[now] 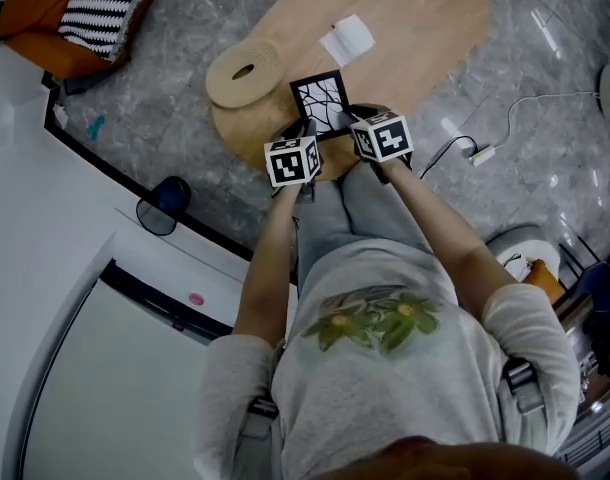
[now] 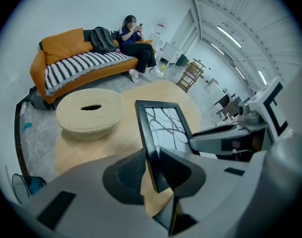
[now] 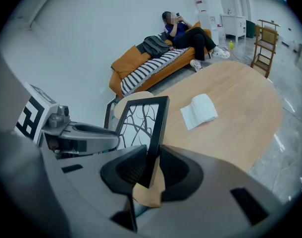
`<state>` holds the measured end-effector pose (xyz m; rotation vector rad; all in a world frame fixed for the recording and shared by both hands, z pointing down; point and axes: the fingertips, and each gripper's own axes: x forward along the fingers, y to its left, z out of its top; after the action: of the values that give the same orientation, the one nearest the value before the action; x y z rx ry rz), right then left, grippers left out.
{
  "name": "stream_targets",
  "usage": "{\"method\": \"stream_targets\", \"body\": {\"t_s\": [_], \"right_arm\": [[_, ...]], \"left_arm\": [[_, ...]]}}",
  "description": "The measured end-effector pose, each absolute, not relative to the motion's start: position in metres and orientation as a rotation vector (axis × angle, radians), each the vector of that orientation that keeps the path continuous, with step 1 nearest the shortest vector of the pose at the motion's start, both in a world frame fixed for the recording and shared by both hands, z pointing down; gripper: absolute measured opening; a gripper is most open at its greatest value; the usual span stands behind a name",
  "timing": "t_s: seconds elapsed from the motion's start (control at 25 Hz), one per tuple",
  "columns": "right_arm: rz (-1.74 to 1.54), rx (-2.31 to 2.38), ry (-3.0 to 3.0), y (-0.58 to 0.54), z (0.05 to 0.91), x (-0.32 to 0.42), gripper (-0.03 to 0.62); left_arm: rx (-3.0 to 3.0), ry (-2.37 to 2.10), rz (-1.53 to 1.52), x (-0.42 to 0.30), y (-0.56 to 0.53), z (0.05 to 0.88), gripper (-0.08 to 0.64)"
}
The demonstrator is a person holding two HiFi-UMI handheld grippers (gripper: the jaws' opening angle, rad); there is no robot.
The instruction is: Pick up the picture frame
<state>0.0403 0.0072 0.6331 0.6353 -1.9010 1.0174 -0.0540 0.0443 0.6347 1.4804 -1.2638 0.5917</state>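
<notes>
A black picture frame [image 1: 322,102] with a branch-pattern print is held above the near end of the oval wooden table [image 1: 425,28]. My left gripper [image 1: 307,134] is shut on the picture frame's [image 2: 162,128] left edge, its pads pressing both faces. The right gripper [image 1: 349,123] is shut on the right edge of the picture frame [image 3: 141,123]. In the left gripper view the right gripper's jaw [image 2: 220,138] shows at the frame's far side. In the right gripper view the left gripper's jaw [image 3: 81,135] shows beyond the frame.
A round woven basket [image 1: 244,72] sits on the table left of the frame. A folded white paper [image 1: 347,39] lies farther back. An orange sofa [image 2: 81,63] with a striped throw holds a seated person [image 2: 136,46]. A white cable [image 1: 525,108] crosses the grey floor at right.
</notes>
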Motion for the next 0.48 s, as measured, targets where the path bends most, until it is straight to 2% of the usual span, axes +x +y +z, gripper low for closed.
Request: {"method": "stream_targets", "body": {"t_s": [0.48], "right_arm": [[0.998,0.633,-1.976,0.009,0.573,0.035,0.09]], "left_arm": [[1.545,-1.279,0.516,-0.059,0.048,0.576,0.1]]}}
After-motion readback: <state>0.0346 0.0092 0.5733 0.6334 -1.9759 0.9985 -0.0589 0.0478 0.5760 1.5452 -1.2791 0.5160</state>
